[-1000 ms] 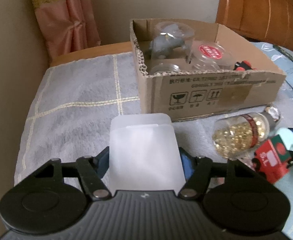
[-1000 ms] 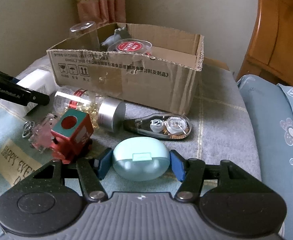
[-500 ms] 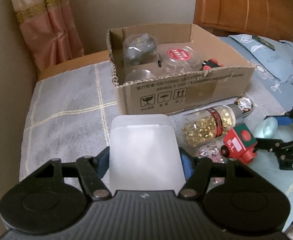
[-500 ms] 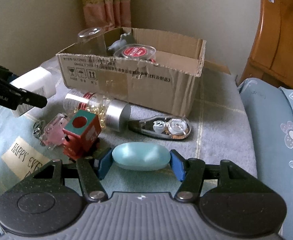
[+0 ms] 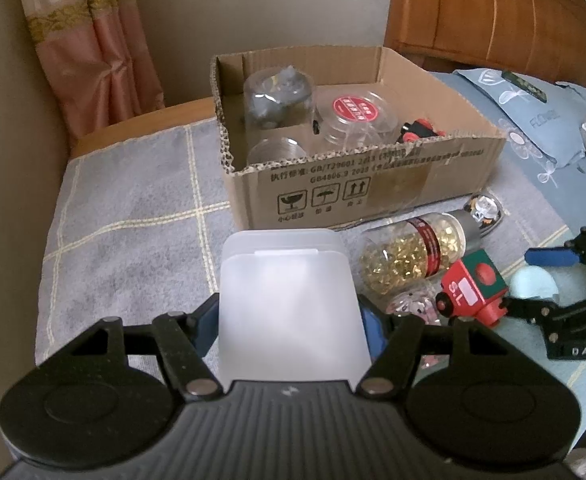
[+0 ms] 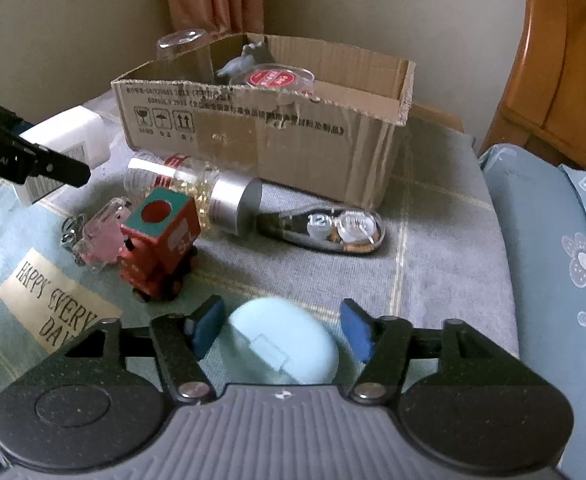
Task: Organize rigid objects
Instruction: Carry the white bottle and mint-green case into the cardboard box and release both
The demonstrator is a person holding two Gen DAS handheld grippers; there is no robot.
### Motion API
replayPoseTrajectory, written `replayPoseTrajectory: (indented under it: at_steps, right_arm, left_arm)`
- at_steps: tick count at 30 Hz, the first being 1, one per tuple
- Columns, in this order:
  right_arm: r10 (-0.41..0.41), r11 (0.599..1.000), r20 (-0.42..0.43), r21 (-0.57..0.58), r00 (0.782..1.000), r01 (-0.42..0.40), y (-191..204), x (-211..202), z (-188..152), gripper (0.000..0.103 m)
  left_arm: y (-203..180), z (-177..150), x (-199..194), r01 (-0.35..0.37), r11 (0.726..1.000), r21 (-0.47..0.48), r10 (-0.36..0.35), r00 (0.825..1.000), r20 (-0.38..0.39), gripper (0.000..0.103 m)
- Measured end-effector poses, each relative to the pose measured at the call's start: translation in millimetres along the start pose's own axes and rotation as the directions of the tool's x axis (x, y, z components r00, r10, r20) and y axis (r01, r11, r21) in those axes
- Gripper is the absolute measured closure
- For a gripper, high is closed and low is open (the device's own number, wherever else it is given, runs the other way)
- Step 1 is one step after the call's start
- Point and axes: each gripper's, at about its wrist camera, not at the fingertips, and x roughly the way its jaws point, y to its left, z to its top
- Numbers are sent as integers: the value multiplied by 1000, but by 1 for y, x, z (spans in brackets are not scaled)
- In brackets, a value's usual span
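Observation:
My left gripper (image 5: 289,320) is shut on a white translucent plastic box (image 5: 289,304) and holds it above the grey checked cloth, short of the cardboard box (image 5: 373,184). My right gripper (image 6: 281,326) has its fingers spread, and a light blue oval case (image 6: 283,342) sits tilted between them with gaps on both sides. The cardboard box (image 6: 261,136) holds clear jars and a grey toy. A bottle of gold capsules (image 6: 201,196), a red toy train (image 6: 159,240), a pink keychain (image 6: 99,240) and a correction tape (image 6: 329,230) lie in front of it.
A wooden headboard (image 5: 493,12) and blue floral pillows (image 6: 565,240) are to the right. A curtain (image 5: 93,48) and wall stand behind the box. A blue cloth with a printed label (image 6: 53,304) lies at the near left.
My right gripper has opened and the blue case now sits loose and tilted between its fingers. My left gripper keeps the white box and has drawn back a little from the cardboard box.

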Motion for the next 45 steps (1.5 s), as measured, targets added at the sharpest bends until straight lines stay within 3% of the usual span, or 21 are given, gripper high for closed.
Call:
replayPoseTrajectory:
  at_steps: [2, 4, 11, 20, 25, 36, 38, 40, 45]
  right_arm:
    - [9, 1000, -2, 13, 1000, -9, -1, -2, -3, 32]
    - [9, 1000, -1, 16, 1000, -9, -2, -4, -4, 39]
    - [26, 1000, -14, -7, 1000, -26, -3, -9, 3, 39]
    - [58, 995, 65, -84, 996, -52, -12, -33, 47, 39]
    - [64, 993, 142, -111, 988, -48, -20, -42, 86, 39]
    - [30, 999, 188, -50, 982, -21, -41, -8, 153, 39]
    - [24, 999, 192, -40, 981, -16, -44, 0, 158, 34]
    - [1, 1000, 204, -25, 979, 4, -47, 4, 160, 19]
    - [30, 999, 201, 11, 979, -33, -56, 5, 156, 14]
  left_arm:
    - [0, 1, 0, 6, 1000, 0, -6, 1000, -1, 35]
    - [-1, 2, 0, 11, 1000, 1, -11, 1000, -4, 35]
    - [-8, 10, -8, 32, 998, 56, -31, 999, -23, 35]
    - [-20, 37, -25, 80, 986, 147, -74, 996, -48, 35]
    - [-26, 71, -34, 145, 977, 156, -141, 989, -32, 35]
    - [-38, 167, -14, 101, 976, 192, -110, 993, 36, 35]
    - [-40, 178, -5, 86, 977, 196, -95, 995, 38, 35]
    - [-41, 187, 5, 72, 978, 197, -80, 996, 33, 35]
    - [-45, 204, 32, 55, 980, 192, -56, 998, -3, 35]
